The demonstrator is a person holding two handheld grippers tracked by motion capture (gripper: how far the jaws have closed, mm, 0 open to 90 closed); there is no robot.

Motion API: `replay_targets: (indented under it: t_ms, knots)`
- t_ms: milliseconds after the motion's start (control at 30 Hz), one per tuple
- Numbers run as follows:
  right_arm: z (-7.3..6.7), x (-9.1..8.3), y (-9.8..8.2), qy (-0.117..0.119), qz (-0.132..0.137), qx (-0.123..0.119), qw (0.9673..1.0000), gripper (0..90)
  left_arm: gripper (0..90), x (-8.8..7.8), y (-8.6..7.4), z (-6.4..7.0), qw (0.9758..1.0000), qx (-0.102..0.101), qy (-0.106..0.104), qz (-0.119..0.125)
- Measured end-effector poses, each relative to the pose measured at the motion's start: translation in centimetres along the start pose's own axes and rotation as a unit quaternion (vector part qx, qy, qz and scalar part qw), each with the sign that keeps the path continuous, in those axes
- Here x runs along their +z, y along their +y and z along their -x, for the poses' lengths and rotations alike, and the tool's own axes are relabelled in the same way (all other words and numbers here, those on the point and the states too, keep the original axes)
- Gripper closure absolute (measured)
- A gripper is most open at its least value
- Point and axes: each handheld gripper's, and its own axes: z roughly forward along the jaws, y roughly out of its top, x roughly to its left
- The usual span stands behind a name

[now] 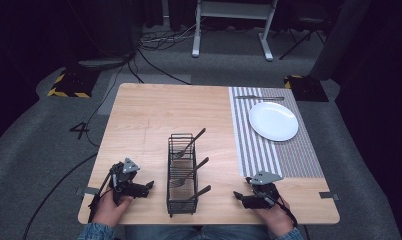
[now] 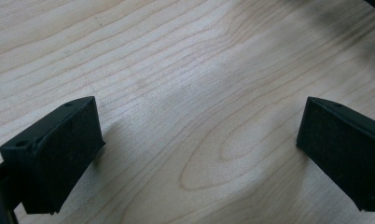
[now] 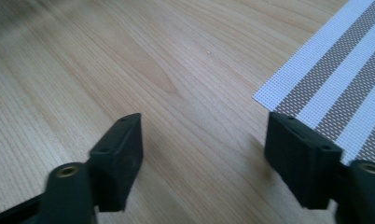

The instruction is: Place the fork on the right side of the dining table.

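Note:
A black wire caddy [image 1: 182, 172] stands at the middle front of the wooden table [image 1: 154, 110]. Three forks lie in it, one per compartment, their dark handles [image 1: 199, 134] poking out to the upper right. My left gripper [image 1: 145, 188] rests on the table just left of the caddy, jaws pointing toward it. In the left gripper view it [image 2: 199, 149] is open over bare wood. My right gripper [image 1: 239, 196] sits to the caddy's right, pointing left. The right gripper view shows it [image 3: 204, 156] open, nothing between the jaws.
A striped placemat [image 1: 289, 150] covers the table's right part; its corner [image 3: 335, 79] lies just beyond my right jaw. On it sit a white plate [image 1: 273, 120] and, at the far end, a piece of cutlery [image 1: 259, 97]. Cables and a desk frame lie on the floor beyond.

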Motion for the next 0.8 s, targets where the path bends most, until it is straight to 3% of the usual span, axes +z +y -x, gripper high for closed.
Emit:
replay_targets:
  t_ms: [167, 800]
  knots:
    - [0.0, -0.8, 0.4, 0.010, 0.002, 0.013, 0.9999, 37.0, 0.2, 0.0, 0.0, 0.0, 1.0000, 0.000, 0.000, 0.000]
    - [-2.6, -5.6, 4.5, 0.047, 0.031, -0.031, 0.9979, 45.7, 0.2, 0.0, 0.0, 0.0, 1.0000, 0.000, 0.000, 0.000]
